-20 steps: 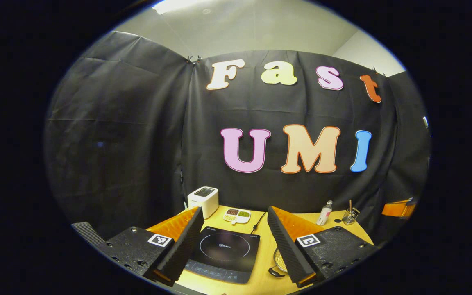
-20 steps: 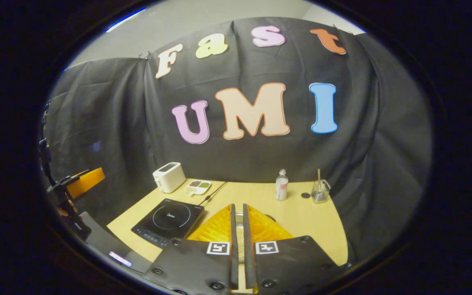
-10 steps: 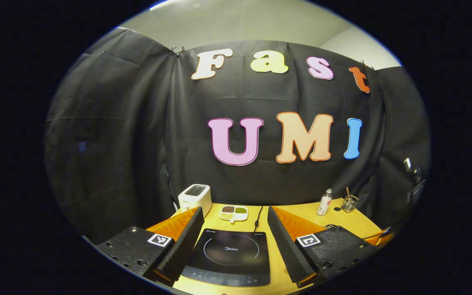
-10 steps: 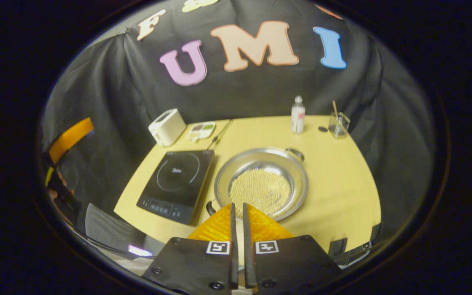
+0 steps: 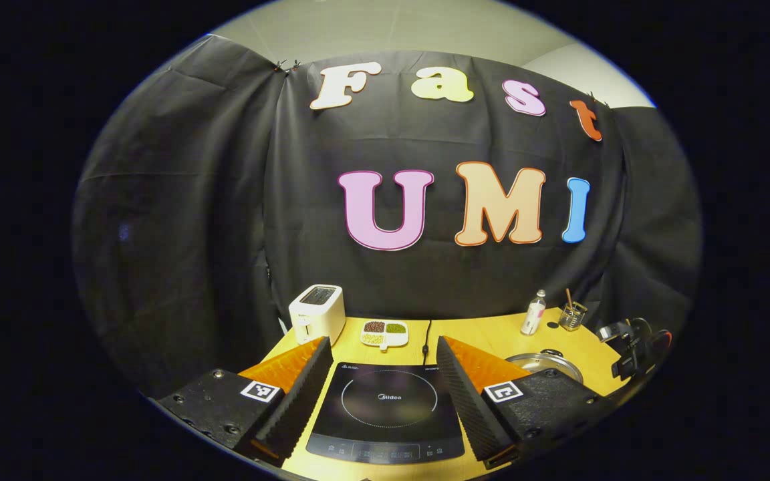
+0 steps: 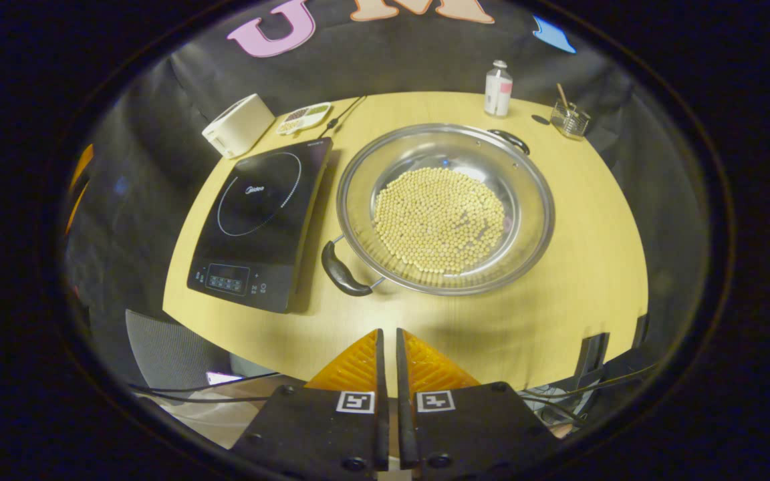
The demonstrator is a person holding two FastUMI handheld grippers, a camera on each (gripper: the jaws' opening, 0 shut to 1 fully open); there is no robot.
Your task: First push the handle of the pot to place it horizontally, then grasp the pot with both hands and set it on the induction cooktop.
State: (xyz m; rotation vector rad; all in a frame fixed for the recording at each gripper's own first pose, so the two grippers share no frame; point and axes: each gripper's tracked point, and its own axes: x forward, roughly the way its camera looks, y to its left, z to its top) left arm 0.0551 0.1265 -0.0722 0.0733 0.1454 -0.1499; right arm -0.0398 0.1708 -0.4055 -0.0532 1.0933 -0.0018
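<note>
A wide steel pot [image 6: 358, 194] with pale beans in its bottom stands on the wooden table [image 6: 585, 267], just right of the black induction cooktop [image 6: 258, 214]. Its two black handles lie on a diagonal: one handle [image 6: 343, 272] at the near left, the other handle [image 6: 510, 139] at the far right. My right gripper [image 6: 388, 331] is shut and empty, high over the table's front edge and well apart from the pot. My left gripper [image 5: 382, 341] is open, its fingers framing the cooktop [image 5: 388, 407]. The pot's rim [image 5: 545, 363] peeks out past the right finger.
A white toaster [image 6: 238, 123] and a divided dish [image 6: 303, 117] of grains stand behind the cooktop, with its cord running back. A small bottle [image 6: 497, 88] and a glass [image 6: 569, 117] holding a stick sit at the far right. A chair [image 6: 164, 337] stands below the table's near left edge.
The right gripper has tipped down and risen, so the whole pot and cooktop have come into its view. The left gripper shifted slightly; the cooktop sits centred between its fingers.
</note>
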